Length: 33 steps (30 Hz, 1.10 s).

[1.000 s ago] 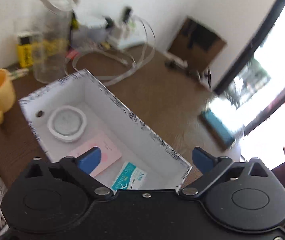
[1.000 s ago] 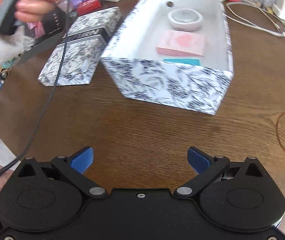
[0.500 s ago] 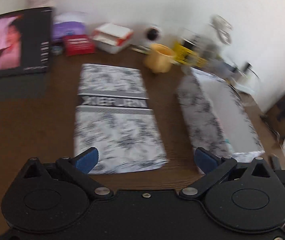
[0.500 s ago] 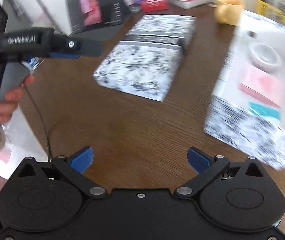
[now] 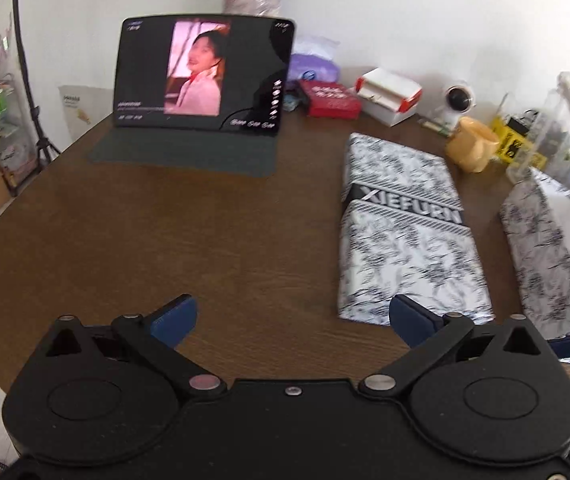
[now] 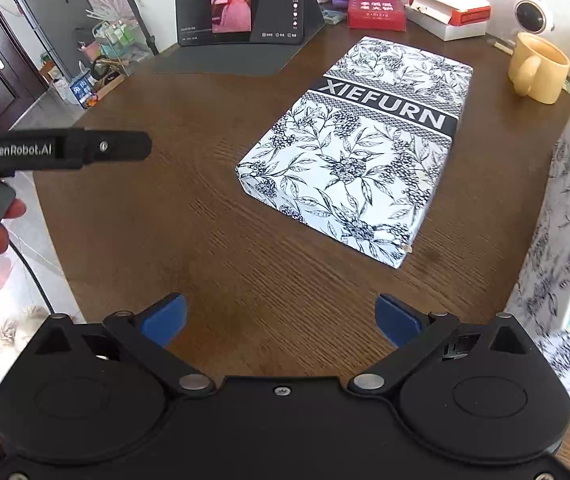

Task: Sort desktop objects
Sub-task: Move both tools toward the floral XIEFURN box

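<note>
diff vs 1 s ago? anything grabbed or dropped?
Both tools swung left, away from the open box, and now face the lid and tablet. Nothing grabbed or dropped: left tool and right tool stay open and empty. Box, lid and mug look unmoved.

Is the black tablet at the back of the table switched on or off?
On. The black tablet stands propped on its dark folding cover, and its screen shows a bright picture of a person with small white icons beside it.

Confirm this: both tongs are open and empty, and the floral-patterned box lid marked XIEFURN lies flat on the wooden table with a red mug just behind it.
One detail is wrong: the ceramic mug behind the floral-patterned box lid is yellow, as the right wrist view shows. The rest holds.
</note>
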Motion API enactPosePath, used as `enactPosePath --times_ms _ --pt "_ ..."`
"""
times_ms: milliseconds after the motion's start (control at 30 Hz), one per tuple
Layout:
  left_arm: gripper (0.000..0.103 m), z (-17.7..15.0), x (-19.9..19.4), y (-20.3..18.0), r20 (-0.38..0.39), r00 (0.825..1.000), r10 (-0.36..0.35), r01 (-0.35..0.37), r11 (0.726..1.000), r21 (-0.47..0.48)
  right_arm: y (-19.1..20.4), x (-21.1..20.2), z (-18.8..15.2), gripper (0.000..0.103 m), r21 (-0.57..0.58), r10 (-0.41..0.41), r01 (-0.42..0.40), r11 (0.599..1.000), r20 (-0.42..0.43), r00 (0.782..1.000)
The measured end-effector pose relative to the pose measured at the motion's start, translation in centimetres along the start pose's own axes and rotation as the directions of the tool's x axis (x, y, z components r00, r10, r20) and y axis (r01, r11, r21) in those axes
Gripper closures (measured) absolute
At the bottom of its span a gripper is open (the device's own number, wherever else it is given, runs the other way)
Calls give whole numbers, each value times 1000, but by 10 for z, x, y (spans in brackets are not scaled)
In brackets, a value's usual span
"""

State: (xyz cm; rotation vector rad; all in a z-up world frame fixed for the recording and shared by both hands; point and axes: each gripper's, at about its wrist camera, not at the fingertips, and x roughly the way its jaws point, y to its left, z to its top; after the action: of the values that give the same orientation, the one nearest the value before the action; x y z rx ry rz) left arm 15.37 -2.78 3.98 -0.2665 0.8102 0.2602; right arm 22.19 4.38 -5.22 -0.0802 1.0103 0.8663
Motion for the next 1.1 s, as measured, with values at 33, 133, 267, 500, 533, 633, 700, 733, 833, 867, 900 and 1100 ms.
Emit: enactPosePath --times_ms 33,133,267,500,533,633,700,733,833,867,900,1100 --pt "0 0 1 2 1 1000 1 -1 1000 -5 1 3 2 1 3 -2 2 1000 -5 1000" --pt "0 1 4 5 6 1000 -2 2 1000 -16 2 9 8 1 7 -12 12 1000 -14 1000" --pt "0 2 11 9 -4 1000 -4 4 1000 -19 0 14 15 1 18 -30 30 999 -5 1000" --pt "0 13 24 6 -18 1000 -14 14 1000 12 -10 18 28 1 45 -49 48 998 15 999" --pt "0 15 26 5 -19 1000 -15 15 1000 21 -11 18 30 1 49 -54 53 997 25 998" --pt "0 23 36 1 -18 999 -26 27 999 33 -19 21 37 1 70 -83 79 994 51 995" --pt "0 30 45 -3 -31 999 -31 32 999 33 -24 21 42 1 85 -105 99 991 66 992" --pt "0 34 49 -4 -36 999 -35 37 999 34 -27 22 45 1 93 -115 108 990 74 991" --pt "0 47 61 -14 -30 998 -54 56 997 51 -33 20 53 1 112 -127 116 987 98 987" --pt "0 51 66 -17 -33 997 -64 66 996 59 -36 21 56 1 114 -130 119 986 103 986" --pt "0 55 71 -20 -37 997 -75 77 995 67 -38 22 59 1 115 -136 124 986 104 985" --pt "0 74 107 -59 -75 987 -141 149 982 118 -57 34 68 1 187 -137 112 976 128 982"
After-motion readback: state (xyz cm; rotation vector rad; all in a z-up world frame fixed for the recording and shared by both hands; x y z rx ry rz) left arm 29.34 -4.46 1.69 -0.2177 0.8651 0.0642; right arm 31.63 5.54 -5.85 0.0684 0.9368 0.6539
